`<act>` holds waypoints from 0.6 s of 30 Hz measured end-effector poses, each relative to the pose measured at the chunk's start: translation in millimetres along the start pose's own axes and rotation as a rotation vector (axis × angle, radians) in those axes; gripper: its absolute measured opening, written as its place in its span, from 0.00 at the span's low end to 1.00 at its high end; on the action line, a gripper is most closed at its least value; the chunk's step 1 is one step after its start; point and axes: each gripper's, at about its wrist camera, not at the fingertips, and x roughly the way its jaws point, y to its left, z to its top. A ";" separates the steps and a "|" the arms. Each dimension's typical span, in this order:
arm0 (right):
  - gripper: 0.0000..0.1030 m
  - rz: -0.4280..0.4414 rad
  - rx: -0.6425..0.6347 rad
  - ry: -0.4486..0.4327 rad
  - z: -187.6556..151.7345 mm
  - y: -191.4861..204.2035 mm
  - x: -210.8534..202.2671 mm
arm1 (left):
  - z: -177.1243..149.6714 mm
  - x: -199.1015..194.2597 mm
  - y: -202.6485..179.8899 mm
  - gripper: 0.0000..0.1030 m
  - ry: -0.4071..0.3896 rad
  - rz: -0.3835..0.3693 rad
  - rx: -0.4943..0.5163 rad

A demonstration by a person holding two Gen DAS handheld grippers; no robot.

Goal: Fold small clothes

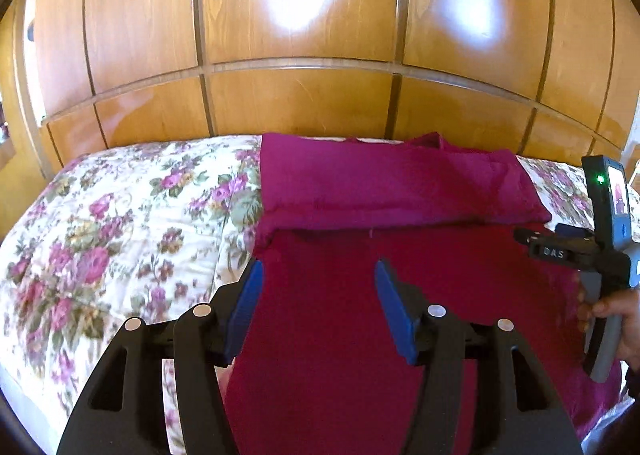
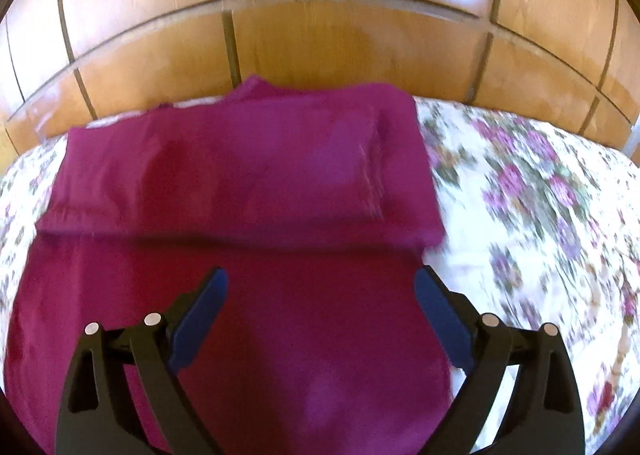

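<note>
A magenta garment [image 1: 392, 191] lies on the floral bedspread [image 1: 120, 223], its far part folded back over the near part. It also shows in the right wrist view [image 2: 240, 175]. My left gripper [image 1: 318, 269] is open and empty, above the near left part of the cloth. My right gripper [image 2: 322, 277] is open wide and empty, above the near right part of the cloth. The right gripper's body [image 1: 592, 251] shows in the left wrist view at the right edge, held by a hand.
A wooden panelled wardrobe [image 1: 300, 95] stands right behind the bed. The floral bedspread [image 2: 540, 215] extends to both sides of the garment. The right wrist view is blurred.
</note>
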 end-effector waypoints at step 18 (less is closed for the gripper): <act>0.92 0.056 0.056 0.101 -98.9 -57.4 -56.0 | -63.1 -10.0 16.0 0.56 0.093 0.043 -0.024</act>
